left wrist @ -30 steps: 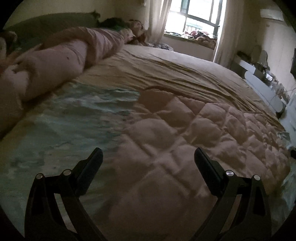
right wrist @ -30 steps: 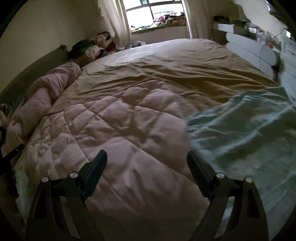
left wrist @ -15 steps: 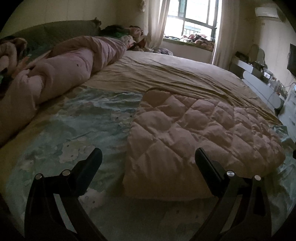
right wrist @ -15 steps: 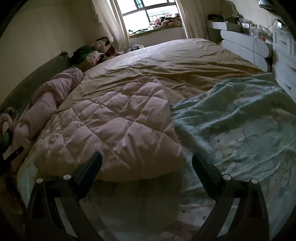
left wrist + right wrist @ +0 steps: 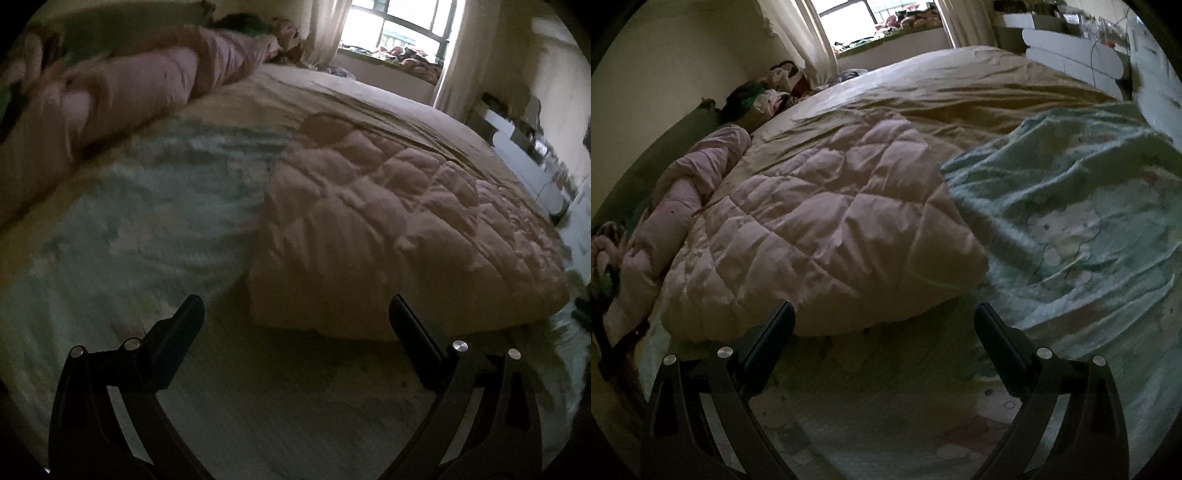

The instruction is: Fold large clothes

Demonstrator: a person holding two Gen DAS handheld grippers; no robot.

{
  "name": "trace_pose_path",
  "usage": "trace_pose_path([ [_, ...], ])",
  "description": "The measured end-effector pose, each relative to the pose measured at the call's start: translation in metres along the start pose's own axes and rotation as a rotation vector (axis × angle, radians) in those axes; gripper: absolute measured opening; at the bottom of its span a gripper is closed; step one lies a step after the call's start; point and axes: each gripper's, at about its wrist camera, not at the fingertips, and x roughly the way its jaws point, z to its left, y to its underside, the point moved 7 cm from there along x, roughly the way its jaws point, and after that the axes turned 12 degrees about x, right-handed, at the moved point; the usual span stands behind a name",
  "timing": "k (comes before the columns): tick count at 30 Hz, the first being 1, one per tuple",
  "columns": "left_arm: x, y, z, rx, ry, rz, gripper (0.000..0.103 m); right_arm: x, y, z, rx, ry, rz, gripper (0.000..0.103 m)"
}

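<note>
The bed (image 5: 369,99) fills both views, its mint cartoon-print sheet (image 5: 1071,229) spread under a pink quilted comforter (image 5: 831,229). A second ago the comforter ran under both grippers; now its near folded edge lies just ahead of them, so 1 fold looks complete and another likely follows. A rolled pink duvet (image 5: 129,85) lies along the far side. The left gripper (image 5: 295,317) and right gripper (image 5: 884,321) both stand wide apart, holding nothing.
</note>
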Motion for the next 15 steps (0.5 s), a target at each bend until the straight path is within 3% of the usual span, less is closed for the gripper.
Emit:
trace_pose_path([
  [6,0.017,0.02,-0.006,-0.059,0.065,0.061,0.094,0.014,0.003,-0.004,0.09,-0.054,0.043,0.097],
  [15,0.043,0.027,0.004,-0.286,0.239,0.11,0.094,0.054,-0.01,-0.013,0.26,-0.123,0.12,0.097],
])
